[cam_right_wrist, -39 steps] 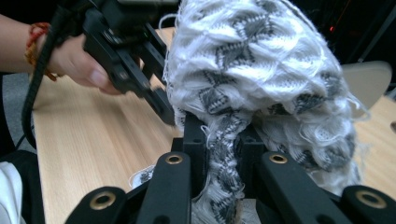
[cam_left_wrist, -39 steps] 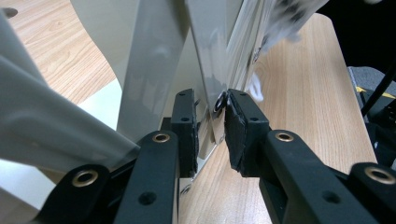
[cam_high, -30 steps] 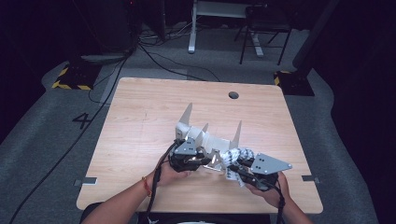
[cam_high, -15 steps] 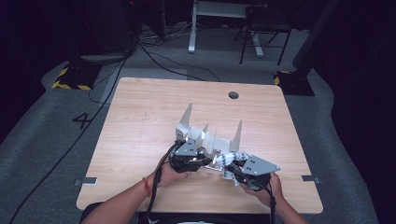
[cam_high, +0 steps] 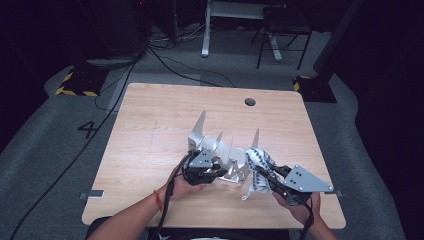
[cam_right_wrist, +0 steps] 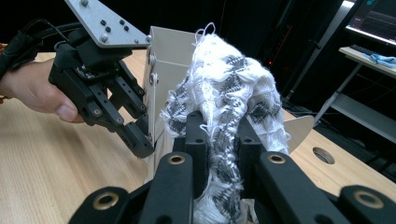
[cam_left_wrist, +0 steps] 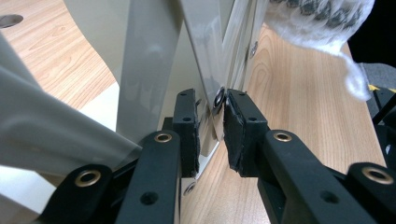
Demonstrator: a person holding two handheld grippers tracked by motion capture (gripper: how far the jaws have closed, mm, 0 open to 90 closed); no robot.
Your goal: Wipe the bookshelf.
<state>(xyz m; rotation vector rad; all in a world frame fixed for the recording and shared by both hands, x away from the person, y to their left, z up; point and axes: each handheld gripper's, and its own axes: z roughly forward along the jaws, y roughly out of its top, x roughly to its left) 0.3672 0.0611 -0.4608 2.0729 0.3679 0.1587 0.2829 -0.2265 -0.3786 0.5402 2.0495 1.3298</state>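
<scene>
A pale metal rack [cam_high: 223, 149] with pointed upright dividers stands in the middle of the wooden table [cam_high: 150, 130]. My left gripper [cam_high: 220, 173] is at the rack's near side. Its jaws are shut on a thin plate edge of the rack [cam_left_wrist: 149, 60], close to a rivet, as the left gripper [cam_left_wrist: 212, 116] shows in its own view. My right gripper [cam_high: 261, 175] is shut on a white and black knitted cloth [cam_high: 258, 164], held up against the rack's right end. The cloth [cam_right_wrist: 229, 79] bulges above the right gripper [cam_right_wrist: 223, 135], and a loose end hangs down.
A round cable hole [cam_high: 250, 102] lies in the table's far side. Beyond the table are floor cables [cam_high: 165, 60], a desk frame [cam_high: 240, 20] and a chair [cam_high: 280, 35]. The person's left hand [cam_right_wrist: 32, 93] holds the left gripper [cam_right_wrist: 140, 135] beside the rack [cam_right_wrist: 173, 46].
My right gripper has shifted slightly to the right with the cloth, whose loose end now hangs lower. The left gripper has stayed on the rack.
</scene>
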